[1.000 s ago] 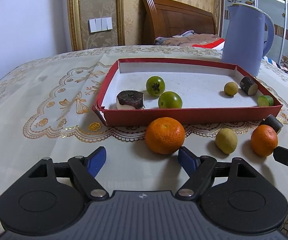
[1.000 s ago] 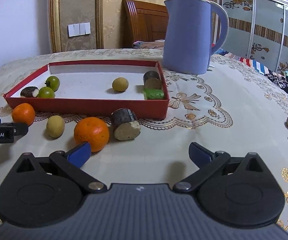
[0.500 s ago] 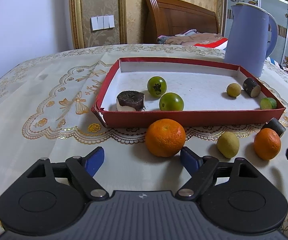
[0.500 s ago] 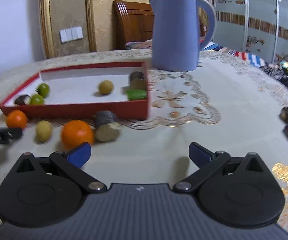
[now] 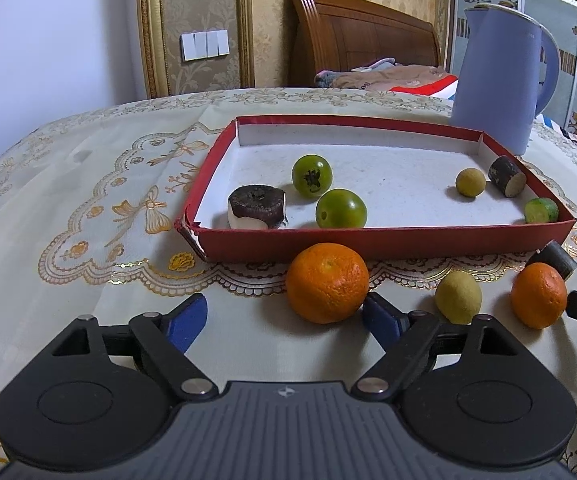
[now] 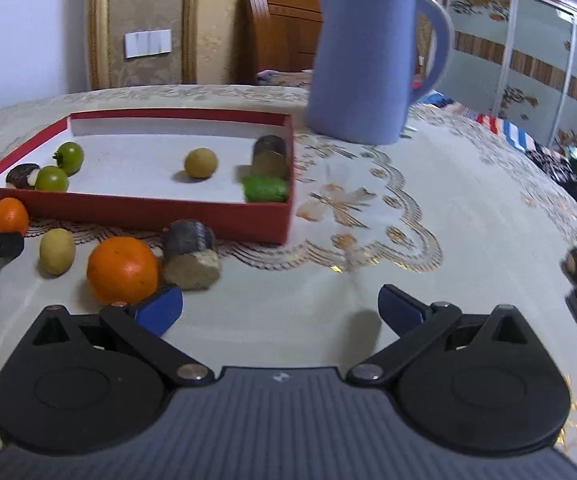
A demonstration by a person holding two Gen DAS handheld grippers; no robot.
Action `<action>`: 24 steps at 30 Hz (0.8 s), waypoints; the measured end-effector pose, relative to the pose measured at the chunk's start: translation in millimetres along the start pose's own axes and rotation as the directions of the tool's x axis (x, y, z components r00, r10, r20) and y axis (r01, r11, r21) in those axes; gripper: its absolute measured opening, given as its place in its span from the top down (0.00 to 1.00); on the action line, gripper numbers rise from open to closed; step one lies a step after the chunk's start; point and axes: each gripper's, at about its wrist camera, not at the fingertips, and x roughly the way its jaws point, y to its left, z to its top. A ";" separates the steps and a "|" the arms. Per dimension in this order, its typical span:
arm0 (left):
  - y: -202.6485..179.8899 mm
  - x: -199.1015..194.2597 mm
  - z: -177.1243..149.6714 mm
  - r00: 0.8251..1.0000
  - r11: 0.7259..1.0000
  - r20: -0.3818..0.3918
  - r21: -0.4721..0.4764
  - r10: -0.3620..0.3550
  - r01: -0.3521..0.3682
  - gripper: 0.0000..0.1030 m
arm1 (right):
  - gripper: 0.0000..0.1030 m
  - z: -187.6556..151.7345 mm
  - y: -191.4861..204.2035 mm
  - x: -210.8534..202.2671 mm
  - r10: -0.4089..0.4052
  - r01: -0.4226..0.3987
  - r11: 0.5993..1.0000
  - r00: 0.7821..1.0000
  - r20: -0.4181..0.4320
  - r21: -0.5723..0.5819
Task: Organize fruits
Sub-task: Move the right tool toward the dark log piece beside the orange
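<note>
The left tool (image 5: 284, 322) has its jaws opening, nothing pressed between them; its right blue pad sits just beside the nearest orange (image 5: 327, 282), which rests on the table (image 5: 68, 240) against the front wall of the red tray (image 5: 388, 240). The right tool (image 6: 278, 308) stands wide apart over bare cloth, its left pad near the second orange (image 6: 122, 270). Beside that orange lie a yellow fruit (image 6: 57, 251) and a dark cut chunk (image 6: 190, 256). Inside the tray are two green fruits (image 5: 340, 209), a dark slice (image 5: 256, 212), a small yellow fruit (image 5: 470, 182), another chunk and a green piece. A blue kettle (image 6: 362, 64) stands behind.
</note>
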 end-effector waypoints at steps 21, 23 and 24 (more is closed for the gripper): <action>1.5 0.7 -1.4 1.000 1.000 0.003 0.001 -0.001 0.001 0.17 | 0.00 20.1 9.9 20.5 0.034 -0.035 0.999 0.999 0.012 0.031; 1.4 0.6 -1.4 1.000 1.000 0.003 0.001 -0.002 0.002 0.17 | 0.00 20.7 8.6 20.2 0.029 -0.030 0.998 0.999 0.016 0.047; 1.4 0.7 -1.3 1.000 1.000 0.003 0.001 -0.002 0.002 0.17 | 0.00 19.8 5.9 18.4 0.026 -0.027 0.998 0.999 0.024 0.062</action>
